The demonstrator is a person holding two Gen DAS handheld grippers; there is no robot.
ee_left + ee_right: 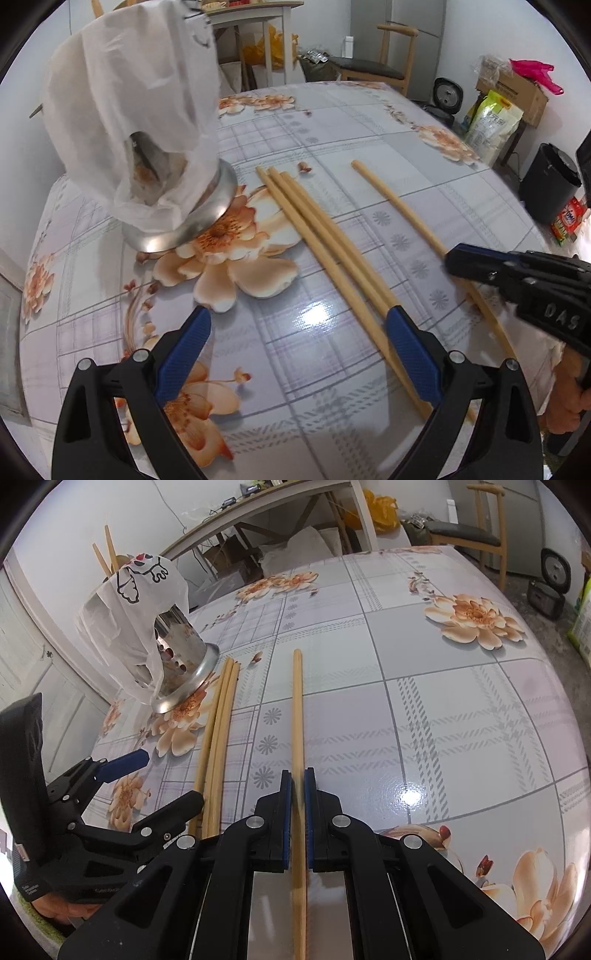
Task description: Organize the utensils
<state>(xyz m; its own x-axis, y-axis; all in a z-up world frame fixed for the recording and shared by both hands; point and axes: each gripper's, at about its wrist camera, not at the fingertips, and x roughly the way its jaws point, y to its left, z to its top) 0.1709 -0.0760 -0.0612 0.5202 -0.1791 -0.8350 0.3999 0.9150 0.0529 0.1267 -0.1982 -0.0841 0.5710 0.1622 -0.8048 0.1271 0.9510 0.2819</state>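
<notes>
My right claw [298, 779] clamps one chopstick [297, 709]; left claw [299, 332] gapes wide. Holder [184, 664] at ten o'clock. Thin grip: stick may pivot and miss its bag-draped mouth.

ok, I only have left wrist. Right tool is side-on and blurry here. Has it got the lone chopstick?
Observer: Yes. The right tool is shut on the lone chopstick, clamping its shaft from both sides.
Operator: Anything in the holder? The bag hides most of it here.
Observer: The holder has two sticks poking out above the bag.
</notes>
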